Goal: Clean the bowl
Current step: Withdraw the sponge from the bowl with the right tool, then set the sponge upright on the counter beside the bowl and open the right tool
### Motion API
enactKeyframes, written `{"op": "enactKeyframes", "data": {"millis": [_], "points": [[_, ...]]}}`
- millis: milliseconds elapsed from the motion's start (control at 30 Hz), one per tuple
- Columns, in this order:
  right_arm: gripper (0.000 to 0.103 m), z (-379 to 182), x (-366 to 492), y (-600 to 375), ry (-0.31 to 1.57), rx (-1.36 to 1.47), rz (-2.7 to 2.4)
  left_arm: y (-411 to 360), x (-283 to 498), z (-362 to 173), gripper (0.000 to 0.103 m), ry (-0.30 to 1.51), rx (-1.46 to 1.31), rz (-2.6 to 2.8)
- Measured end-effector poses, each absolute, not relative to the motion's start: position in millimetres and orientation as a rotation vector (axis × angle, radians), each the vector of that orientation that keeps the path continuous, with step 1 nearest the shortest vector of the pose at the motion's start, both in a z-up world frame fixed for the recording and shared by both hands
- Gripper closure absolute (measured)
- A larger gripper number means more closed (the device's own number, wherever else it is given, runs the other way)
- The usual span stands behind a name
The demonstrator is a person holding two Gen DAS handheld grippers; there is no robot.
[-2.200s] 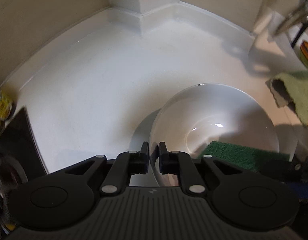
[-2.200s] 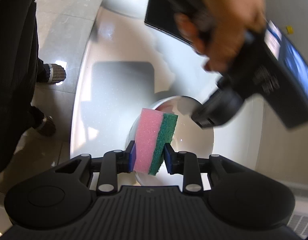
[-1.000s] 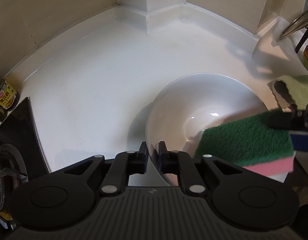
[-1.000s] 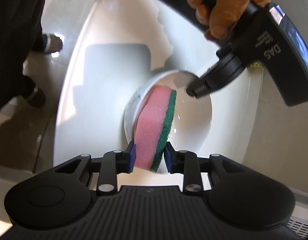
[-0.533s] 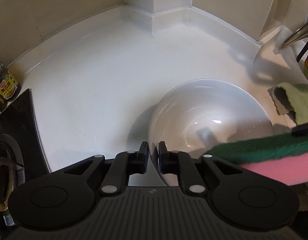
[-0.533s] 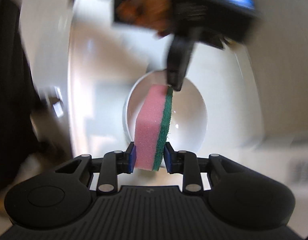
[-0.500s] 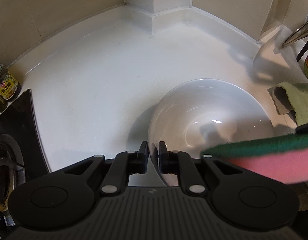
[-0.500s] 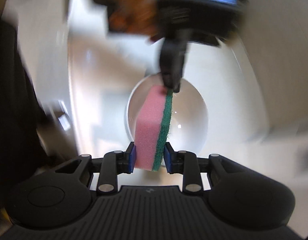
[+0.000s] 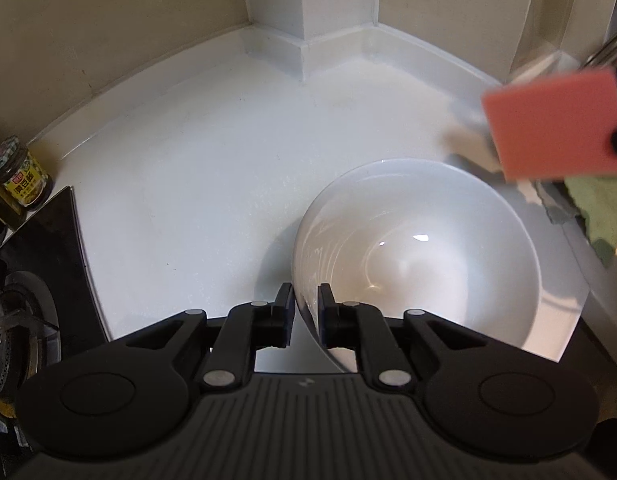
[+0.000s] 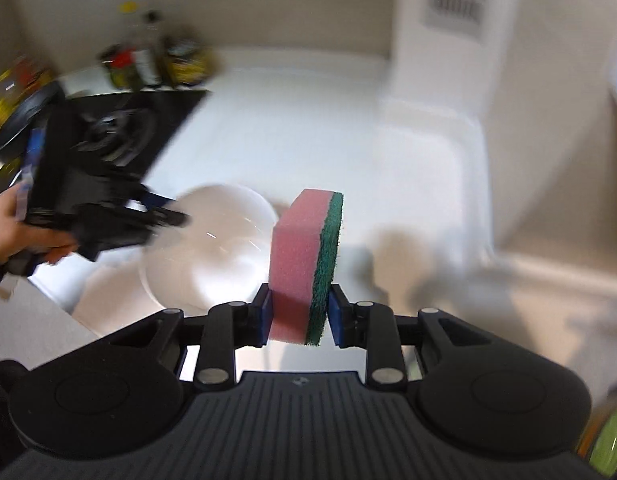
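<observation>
A white bowl (image 9: 420, 256) sits on the white counter. My left gripper (image 9: 306, 308) is shut on its near-left rim. The bowl also shows in the right wrist view (image 10: 212, 256), with the left gripper (image 10: 164, 216) at its left edge. My right gripper (image 10: 300, 312) is shut on a pink and green sponge (image 10: 306, 256) and holds it in the air to the right of the bowl. The sponge shows in the left wrist view (image 9: 556, 120) above and beyond the bowl's far right rim, pink face toward me.
A black gas stove (image 9: 32, 320) lies at the left, with a sauce jar (image 9: 18, 180) behind it. Bottles and jars (image 10: 156, 64) stand at the back. A green cloth (image 9: 604, 208) lies right of the bowl. Walls close the counter at the back.
My right gripper has lifted the sponge out of the bowl and swung it up and away to the bowl's far right. The left gripper keeps its hold on the rim.
</observation>
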State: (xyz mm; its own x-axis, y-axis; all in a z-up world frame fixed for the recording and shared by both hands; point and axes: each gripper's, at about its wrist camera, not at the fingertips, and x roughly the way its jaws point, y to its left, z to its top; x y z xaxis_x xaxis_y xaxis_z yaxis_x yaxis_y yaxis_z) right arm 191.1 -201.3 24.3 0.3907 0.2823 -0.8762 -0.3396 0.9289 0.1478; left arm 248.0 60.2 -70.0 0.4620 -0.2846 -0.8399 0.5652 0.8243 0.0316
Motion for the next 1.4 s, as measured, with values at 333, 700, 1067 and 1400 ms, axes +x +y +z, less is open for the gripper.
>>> {"op": "enactKeyframes", "data": {"millis": [333, 700, 1067, 1400], "points": [[0.076, -30.8, 212.5, -198.5, 1.199, 0.022, 0.333, 76.0, 240.9, -55.9, 0.085, 0.927, 0.235, -0.526], [0.076, -19.9, 213.1, -194.4, 1.08, 0.029, 0.291, 79.5, 228.4, -59.1, 0.085, 0.943, 0.225, -0.511], [0.076, -10.0, 210.3, -191.2, 1.011, 0.009, 0.298, 76.2, 223.2, -60.1, 0.081, 0.933, 0.216, -0.52], [0.076, -16.3, 211.0, -186.0, 1.008, 0.011, 0.316, 75.4, 215.7, -59.0, 0.081, 0.924, 0.193, -0.498]]}}
